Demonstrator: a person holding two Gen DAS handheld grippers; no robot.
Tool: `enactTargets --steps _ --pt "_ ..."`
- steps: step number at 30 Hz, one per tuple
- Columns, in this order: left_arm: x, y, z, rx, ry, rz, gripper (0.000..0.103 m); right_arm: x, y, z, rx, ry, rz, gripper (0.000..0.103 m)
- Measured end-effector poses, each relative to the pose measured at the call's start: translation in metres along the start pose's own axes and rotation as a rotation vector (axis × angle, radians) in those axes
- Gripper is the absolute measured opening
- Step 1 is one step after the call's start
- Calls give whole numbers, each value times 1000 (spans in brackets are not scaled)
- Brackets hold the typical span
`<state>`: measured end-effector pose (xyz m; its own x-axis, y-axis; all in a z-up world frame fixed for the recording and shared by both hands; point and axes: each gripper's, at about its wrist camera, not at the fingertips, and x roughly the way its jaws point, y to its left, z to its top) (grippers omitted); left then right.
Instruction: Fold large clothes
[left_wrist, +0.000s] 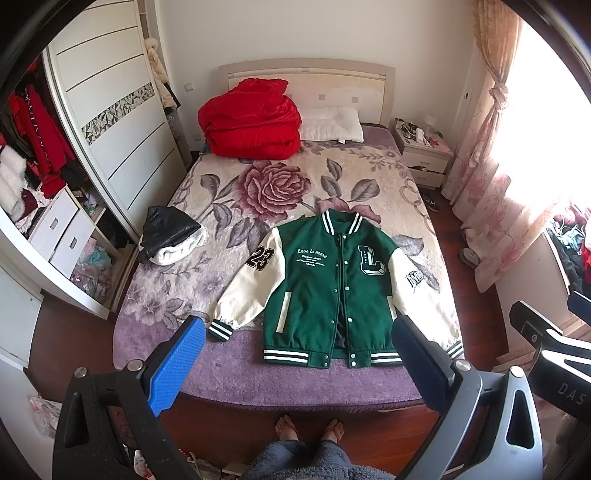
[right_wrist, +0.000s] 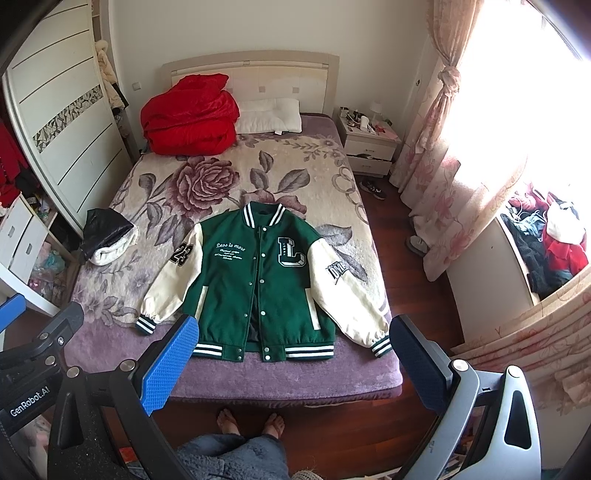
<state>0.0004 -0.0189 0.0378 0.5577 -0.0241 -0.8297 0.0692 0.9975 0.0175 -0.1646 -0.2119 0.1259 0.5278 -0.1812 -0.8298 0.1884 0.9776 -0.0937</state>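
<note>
Here, going from the left, an open wardrobe (left_wrist: 33, 155) shows red garments hanging and white drawers below, its sliding door (left_wrist: 110, 122) drawn beside the bed (left_wrist: 229, 373). Near the bed's left edge lies a small heap of black and white clothing (left_wrist: 171, 236), well apart from the varsity jacket (left_wrist: 332, 291). A folded red quilt (left_wrist: 251, 122) sits at the headboard end, with a white pillow (left_wrist: 332, 123) just beside it on the right.

The varsity jacket, green with cream sleeves, lies front up and flat on the floral blanket (left_wrist: 295, 177), towards the foot of the bed; its collar points to the headboard, its striped hem rests on the purple sheet, and both sleeves angle outward and down. The front is partly unsnapped near the hem.

The left hand-held gripper (left_wrist: 295, 332) hangs above the foot of the bed with its jaws spread wide and nothing between them. The right hand-held gripper (right_wrist: 291, 328) is likewise spread wide and empty, held clear of the jacket. Below them the person's bare feet (left_wrist: 308, 428) stand on the wooden floor.

Further right stands a cluttered nightstand (left_wrist: 421, 151), then floral curtains (left_wrist: 491, 158) at a bright window
</note>
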Motion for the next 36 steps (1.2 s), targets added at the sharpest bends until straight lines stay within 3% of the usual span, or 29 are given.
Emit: enactTargets --steps 15,23,26,29,30,31,32,35,36 --pt "7 3 4 -8 3 -10 103 0 2 -1 0 0 -1 103" --pt "47 14 19 28 -21 5 103 22 10 5 53 14 -20 103" --pt "88 16 25 48 -49 29 103 70 -4 -6 132 25 -15 103" --pt "135 13 27 66 -41 52 103 129 -38 -21 291 62 -14 103" --pt "158 10 26 78 -31 58 103 150 -52 -29 345 84 -26 92" --pt "182 6 24 94 -7 80 103 171 -65 -38 389 112 -31 71" --pt "196 4 24 103 12 90 103 195 -80 -50 436 149 -36 61" --pt "253 0 16 119 93 108 103 274 -129 -95 617 276 -33 59" --pt "272 -2 12 119 116 120 103 300 -147 -113 690 313 -23 65"
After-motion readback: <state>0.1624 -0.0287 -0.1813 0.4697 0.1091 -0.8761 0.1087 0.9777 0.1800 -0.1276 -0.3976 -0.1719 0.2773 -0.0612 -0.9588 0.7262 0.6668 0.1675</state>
